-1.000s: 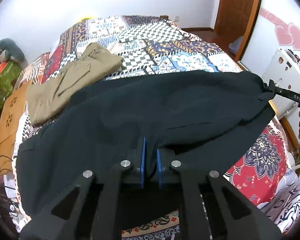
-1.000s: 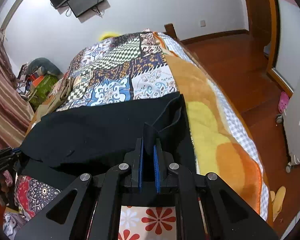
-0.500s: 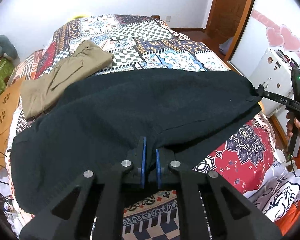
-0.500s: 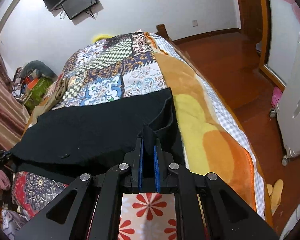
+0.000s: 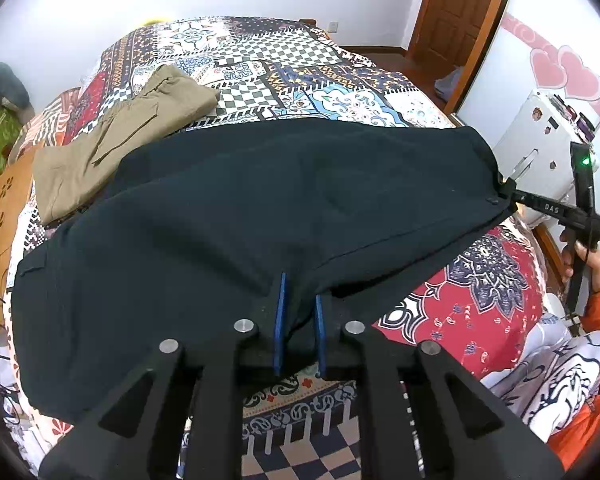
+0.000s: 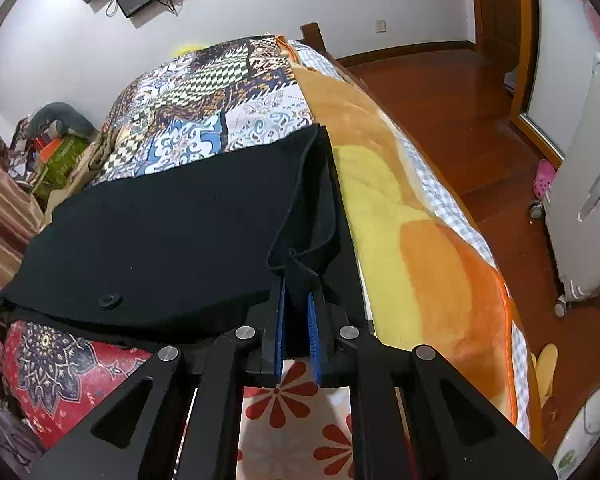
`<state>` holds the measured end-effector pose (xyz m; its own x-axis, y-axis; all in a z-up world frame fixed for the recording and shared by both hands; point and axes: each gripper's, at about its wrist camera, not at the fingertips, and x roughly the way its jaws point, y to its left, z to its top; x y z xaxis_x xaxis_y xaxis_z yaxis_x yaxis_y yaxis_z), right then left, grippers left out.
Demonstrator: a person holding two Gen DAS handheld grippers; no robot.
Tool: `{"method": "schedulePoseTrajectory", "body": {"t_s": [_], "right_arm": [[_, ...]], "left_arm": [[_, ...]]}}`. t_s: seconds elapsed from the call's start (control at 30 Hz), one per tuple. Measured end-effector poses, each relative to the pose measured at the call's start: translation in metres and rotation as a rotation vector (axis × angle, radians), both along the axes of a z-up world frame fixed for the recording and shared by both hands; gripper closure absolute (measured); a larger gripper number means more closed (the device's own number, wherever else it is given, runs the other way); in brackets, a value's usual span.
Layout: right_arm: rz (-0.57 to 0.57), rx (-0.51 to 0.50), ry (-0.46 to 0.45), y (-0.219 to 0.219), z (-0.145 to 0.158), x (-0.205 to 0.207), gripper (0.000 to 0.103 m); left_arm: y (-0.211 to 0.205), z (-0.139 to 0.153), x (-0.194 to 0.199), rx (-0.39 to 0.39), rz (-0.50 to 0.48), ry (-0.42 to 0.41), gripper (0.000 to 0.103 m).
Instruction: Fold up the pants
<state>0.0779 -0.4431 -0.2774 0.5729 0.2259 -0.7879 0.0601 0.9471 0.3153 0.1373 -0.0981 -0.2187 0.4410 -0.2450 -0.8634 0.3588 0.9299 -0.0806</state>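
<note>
Left hand-held gripper (image 5: 299,312): its blue pads (image 5: 279,320) are closed on a fold of the black pants (image 5: 260,208) at the near hem, at 6 o'clock in the left wrist view. Right hand-held gripper (image 6: 297,312): its pads (image 6: 312,324) pinch a bunched corner of the same pants (image 6: 160,232); in the left wrist view it (image 5: 504,192) appears at 3 o'clock, gripping the garment's far right corner. The pants are stretched broadly across the patchwork bed (image 5: 300,64), draped between both grips, with a small button (image 6: 109,301) near the right-hand edge. Folded khaki trousers (image 5: 116,136) lie at 10 o'clock, their near edge tucked just under the black fabric. An orange-yellow blanket (image 6: 412,232) runs along the bed at 3 o'clock in the right wrist view.
</note>
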Motion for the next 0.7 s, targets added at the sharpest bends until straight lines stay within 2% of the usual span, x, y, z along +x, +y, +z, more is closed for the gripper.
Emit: {"method": "schedulePoseTrajectory", "body": {"t_s": [0.27, 0.37, 0.47, 0.57, 0.7], "right_arm": [[-0.014, -0.009, 0.018, -0.007, 0.0, -0.006, 0.09], [-0.023, -0.057, 0.03, -0.008, 0.002, -0.009, 0.083], [-0.027, -0.082, 0.034, -0.011, 0.008, -0.015, 0.083], [-0.05, -0.134, 0.03, -0.014, 0.018, -0.019, 0.083], [-0.04, -0.094, -0.029, -0.011, 0.037, -0.016, 0.079]], "left_arm": [[0.012, 0.028, -0.012, -0.058, 0.022, -0.034, 0.082], [0.02, 0.043, -0.016, -0.08, 0.045, -0.068, 0.082], [0.027, 0.051, -0.015, -0.072, 0.06, -0.104, 0.075], [0.033, 0.049, -0.006, -0.059, 0.088, -0.112, 0.069], [0.036, 0.031, 0.013, -0.05, 0.107, -0.066, 0.069]]}}
